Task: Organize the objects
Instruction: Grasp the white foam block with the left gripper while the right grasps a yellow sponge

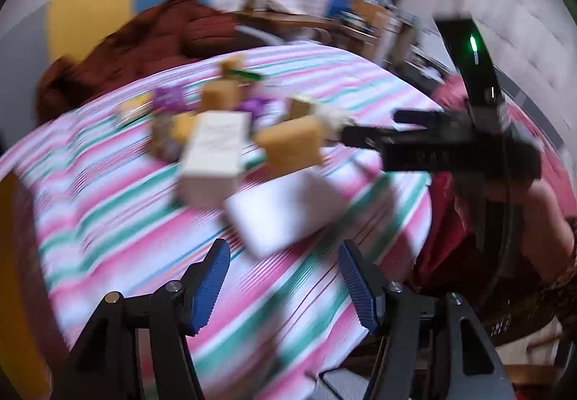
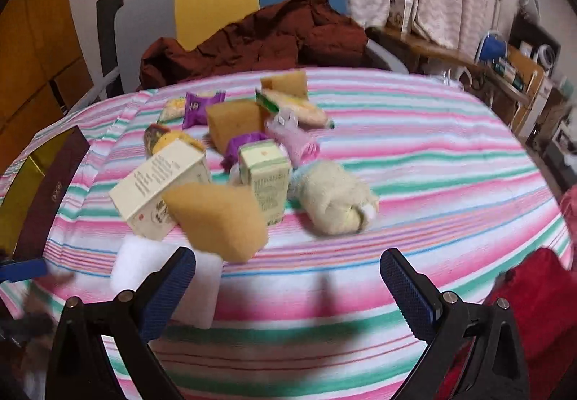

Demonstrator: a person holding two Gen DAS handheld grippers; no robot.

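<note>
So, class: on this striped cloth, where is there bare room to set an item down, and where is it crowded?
Free: the striped cloth right of the rolled plush towel, out to the table's edge, and the strip between the right gripper and the pile. Crowded: the centre-left, where sponge, cartons and snack packets touch or overlap.

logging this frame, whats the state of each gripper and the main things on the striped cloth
left gripper: open, empty, above the cloth
right gripper: open, empty
large cream box: lying tipped on its side
small green carton: upright, closed
nearest sponge: tilted, leaning on the box
towel roll: rolled, lying flat
purple packet: sealed
</note>
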